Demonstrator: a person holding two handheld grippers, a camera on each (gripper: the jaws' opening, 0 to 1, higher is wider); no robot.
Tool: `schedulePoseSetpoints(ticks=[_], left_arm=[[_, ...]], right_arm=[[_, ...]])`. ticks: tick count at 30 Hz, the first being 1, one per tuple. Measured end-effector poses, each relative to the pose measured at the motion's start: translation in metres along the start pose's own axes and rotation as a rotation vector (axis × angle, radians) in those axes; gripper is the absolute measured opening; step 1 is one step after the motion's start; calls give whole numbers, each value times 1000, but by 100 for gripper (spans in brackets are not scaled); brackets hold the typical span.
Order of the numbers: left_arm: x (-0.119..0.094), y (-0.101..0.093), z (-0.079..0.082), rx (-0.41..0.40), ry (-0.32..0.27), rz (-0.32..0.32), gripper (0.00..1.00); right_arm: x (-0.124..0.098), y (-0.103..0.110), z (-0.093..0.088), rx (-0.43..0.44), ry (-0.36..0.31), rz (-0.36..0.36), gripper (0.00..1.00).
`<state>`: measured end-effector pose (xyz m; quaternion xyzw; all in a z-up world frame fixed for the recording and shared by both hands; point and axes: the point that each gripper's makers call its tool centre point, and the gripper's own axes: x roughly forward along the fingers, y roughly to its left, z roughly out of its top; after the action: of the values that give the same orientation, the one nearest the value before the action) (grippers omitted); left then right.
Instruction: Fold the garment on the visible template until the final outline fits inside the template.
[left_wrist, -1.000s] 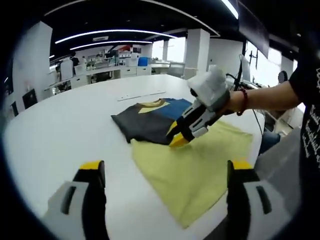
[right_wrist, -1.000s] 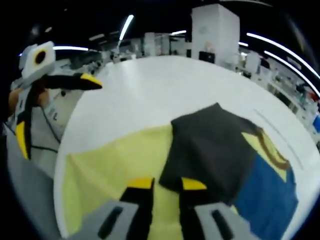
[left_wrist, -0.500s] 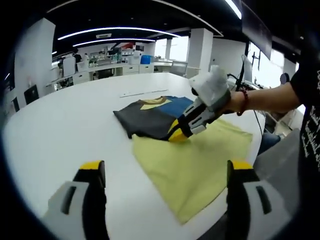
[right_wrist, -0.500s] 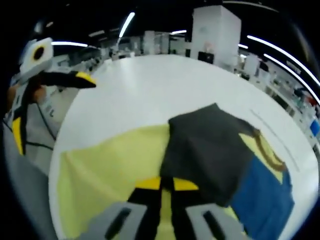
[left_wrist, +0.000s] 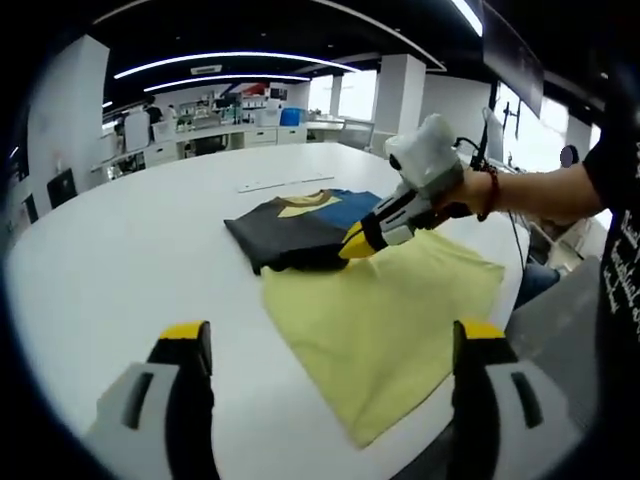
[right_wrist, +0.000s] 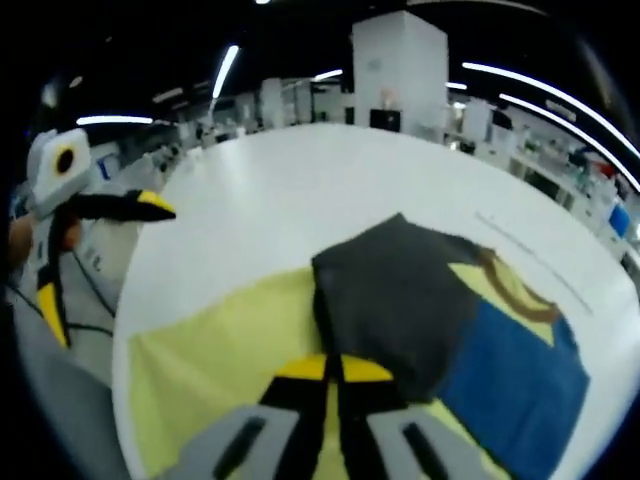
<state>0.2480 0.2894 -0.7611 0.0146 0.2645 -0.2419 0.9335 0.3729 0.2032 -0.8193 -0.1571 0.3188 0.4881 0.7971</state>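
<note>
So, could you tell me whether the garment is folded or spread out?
Folded: the garment lies doubled into a compact block beside the yellow template.

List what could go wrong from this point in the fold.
1. The right gripper looks shut on the near edge of the folded dark grey, blue and yellow garment; lifting may undo the fold.
2. The pale yellow template sheet reaches the round white table's edge and could be dragged.
3. The left gripper hangs open, steadying nothing.

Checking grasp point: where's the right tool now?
In the left gripper view, the right tool sits right of centre, at the dark garment edge above the yellow template.
</note>
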Motion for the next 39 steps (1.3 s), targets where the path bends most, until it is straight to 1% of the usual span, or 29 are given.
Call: schedulePoseSetpoints(ticks=[4, 6, 8, 13, 14, 17, 19, 20, 22, 25, 28, 31, 34, 39], left_arm=[[1, -1, 1, 5, 0, -3, 98], [1, -2, 1, 6, 0, -4, 98], [2, -4, 1, 8, 2, -8, 98], [3, -6, 3, 15, 0, -14, 98], [3, -7, 3, 16, 1, -14, 98], [3, -6, 2, 17, 5, -16, 98], [3, -6, 1, 20, 8, -14, 98], [3, -6, 1, 20, 9, -15, 98], [4, -7, 1, 18, 9, -17, 98], [5, -8, 0, 22, 13, -19, 98], [5, -10, 0, 23, 14, -23, 98], [6, -11, 1, 24, 13, -24, 98], [7, -13, 2, 24, 11, -25, 98], [7, -13, 2, 24, 13, -27, 98]], right_arm=[[-8, -9, 4, 43, -24, -18, 0], [-13, -17, 5, 64, -35, -40, 0], [-16, -21, 6, 84, -48, -57, 0], [-27, -38, 6, 175, -91, -106, 0], [-29, -42, 5, 197, -98, -125, 0], [-35, -55, 0, 206, -94, -175, 0], [-38, -60, -1, 245, -107, -183, 0], [-39, -62, -2, 251, -104, -190, 0], [-43, -69, -8, 221, -78, -237, 0], [-46, -74, -10, 252, -90, -247, 0], [-49, -78, -14, 269, -88, -263, 0], [-54, -84, -19, 297, -87, -284, 0], [-59, -89, -24, 307, -83, -308, 0], [-68, -103, -35, 343, -83, -349, 0]])
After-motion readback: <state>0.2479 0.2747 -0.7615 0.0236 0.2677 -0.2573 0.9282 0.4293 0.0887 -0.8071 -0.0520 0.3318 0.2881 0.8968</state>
